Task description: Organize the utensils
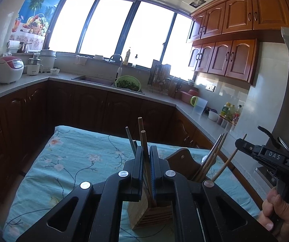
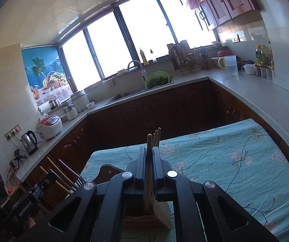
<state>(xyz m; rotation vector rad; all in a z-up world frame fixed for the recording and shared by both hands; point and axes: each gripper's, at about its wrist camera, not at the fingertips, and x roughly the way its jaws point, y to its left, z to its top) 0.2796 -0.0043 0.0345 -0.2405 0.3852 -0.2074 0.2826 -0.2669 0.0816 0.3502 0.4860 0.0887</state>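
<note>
A slatted wooden utensil holder [image 1: 150, 213] stands on the table with the blue floral cloth [image 1: 73, 161]; it also shows in the right wrist view [image 2: 156, 217]. My left gripper [image 1: 146, 155] is shut on a wooden chopstick [image 1: 143, 139] that stands in the holder, beside another wooden stick [image 1: 140, 125] and dark metal ones [image 1: 130, 139]. My right gripper [image 2: 149, 157] is shut on a wooden chopstick [image 2: 149, 143] in the holder's other compartment, beside several more sticks [image 2: 157, 136]. The right gripper's body shows at the right of the left wrist view [image 1: 269, 153].
A brown wooden backboard [image 1: 181, 159] rises behind the holder. Dark base cabinets, a grey counter [image 1: 164, 98] and a sink with a green colander [image 1: 128, 82] ring the table. A rice cooker [image 1: 8, 68], a kettle [image 2: 29, 141] and a jug [image 1: 200, 104] stand on the counter.
</note>
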